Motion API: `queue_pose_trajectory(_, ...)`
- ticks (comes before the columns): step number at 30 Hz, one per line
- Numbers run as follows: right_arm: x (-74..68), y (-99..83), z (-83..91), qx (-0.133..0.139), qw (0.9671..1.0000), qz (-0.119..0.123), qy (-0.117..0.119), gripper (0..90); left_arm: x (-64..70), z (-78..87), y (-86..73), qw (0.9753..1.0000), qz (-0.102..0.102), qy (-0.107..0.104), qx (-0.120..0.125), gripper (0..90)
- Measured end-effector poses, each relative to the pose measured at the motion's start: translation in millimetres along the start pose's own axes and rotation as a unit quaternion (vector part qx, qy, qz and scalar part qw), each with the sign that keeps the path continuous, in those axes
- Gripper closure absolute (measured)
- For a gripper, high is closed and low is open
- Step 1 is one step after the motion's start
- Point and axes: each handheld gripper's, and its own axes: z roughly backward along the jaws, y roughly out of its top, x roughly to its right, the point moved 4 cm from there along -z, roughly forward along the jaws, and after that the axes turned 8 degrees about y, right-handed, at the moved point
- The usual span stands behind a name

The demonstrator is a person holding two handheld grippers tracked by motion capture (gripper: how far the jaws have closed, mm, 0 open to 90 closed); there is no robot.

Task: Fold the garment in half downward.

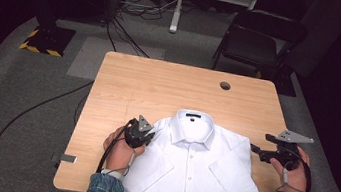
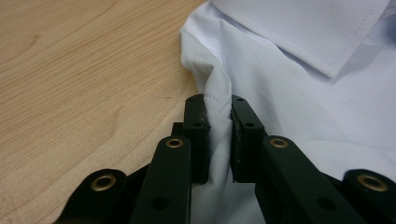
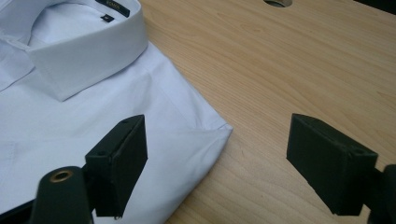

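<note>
A white short-sleeved shirt point(image 1: 194, 165) lies face up on the wooden table point(image 1: 170, 86), collar point(image 1: 195, 119) away from me, both sleeves folded in over the front. My left gripper point(image 1: 145, 132) is at the shirt's left shoulder; in its own view it point(image 2: 218, 126) is shut on a pinched ridge of the shirt's shoulder fabric point(image 2: 217, 84). My right gripper point(image 1: 257, 151) hovers just off the shirt's right shoulder; in its own view it point(image 3: 217, 154) is open, jaws wide apart, with the shirt's shoulder corner point(image 3: 219, 130) between and below them.
A round cable hole point(image 1: 225, 85) sits in the table's far right part. A black chair point(image 1: 262, 38) stands behind the table. Cables point(image 1: 40, 108) run over the grey floor on the left. Bare tabletop lies beyond the collar.
</note>
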Motion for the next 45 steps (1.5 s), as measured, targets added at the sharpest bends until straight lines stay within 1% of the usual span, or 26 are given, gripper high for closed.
queue_pose_trajectory(2,-0.3,1.5,-2.4,0.000,1.0000,-0.001,0.000,20.2,-0.7,-0.1,-0.1,1.0000,0.006,0.002,-0.001,79.5)
queue_pose_trajectory(6,-0.5,4.5,-9.8,0.003,1.0000,-0.007,0.004,20.5,-1.5,-0.2,-0.1,0.9999,0.007,0.007,-0.002,79.4)
queue_pose_trajectory(9,-0.5,5.6,-16.7,0.000,1.0000,-0.005,0.003,20.5,-0.6,0.1,-0.1,0.9997,0.003,0.025,-0.001,78.6)
queue_pose_trajectory(12,-0.5,5.4,-23.8,-0.004,1.0000,-0.007,0.003,20.5,-0.3,0.1,-0.1,0.9996,0.002,0.029,0.000,78.6)
queue_pose_trajectory(15,0.3,4.9,-30.6,-0.009,0.9999,-0.009,0.003,20.8,-1.1,0.0,-0.1,0.9996,0.005,0.029,0.000,78.4)
queue_pose_trajectory(18,1.4,4.1,-37.1,-0.013,0.9998,-0.010,0.007,21.1,-2.0,-0.3,-0.1,0.9995,0.013,0.028,-0.001,78.4)
queue_pose_trajectory(24,3.8,-0.1,-49.7,-0.020,0.9995,-0.021,0.014,21.1,-2.9,-0.4,-0.2,0.9994,0.019,0.030,-0.001,78.4)
queue_pose_trajectory(28,3.2,-3.3,-58.8,-0.031,0.9991,-0.021,0.017,21.1,-2.9,-0.4,-0.2,0.9994,0.018,0.030,-0.002,78.5)
queue_pose_trajectory(31,3.1,-4.8,-63.9,-0.037,0.9987,-0.027,0.023,21.1,-3.1,-0.4,-0.2,0.9994,0.020,0.029,-0.002,78.4)
queue_pose_trajectory(36,6.7,-9.5,-70.6,-0.050,0.9980,-0.035,0.018,20.8,-3.0,-0.4,-0.2,0.9994,0.020,0.029,-0.002,78.5)
queue_pose_trajectory(38,7.8,-12.4,-73.7,-0.060,0.9973,-0.039,0.016,20.2,-3.1,-0.4,-0.2,0.9994,0.020,0.029,-0.002,78.4)
queue_pose_trajectory(40,8.4,-13.5,-75.2,-0.059,0.9972,-0.044,0.016,18.7,-3.2,-0.4,-0.2,0.9994,0.020,0.029,-0.002,78.5)
queue_pose_trajectory(45,9.6,-12.8,-76.3,-0.059,0.9973,-0.041,0.017,18.4,-3.5,-0.5,-0.2,0.9994,0.022,0.027,-0.001,78.4)
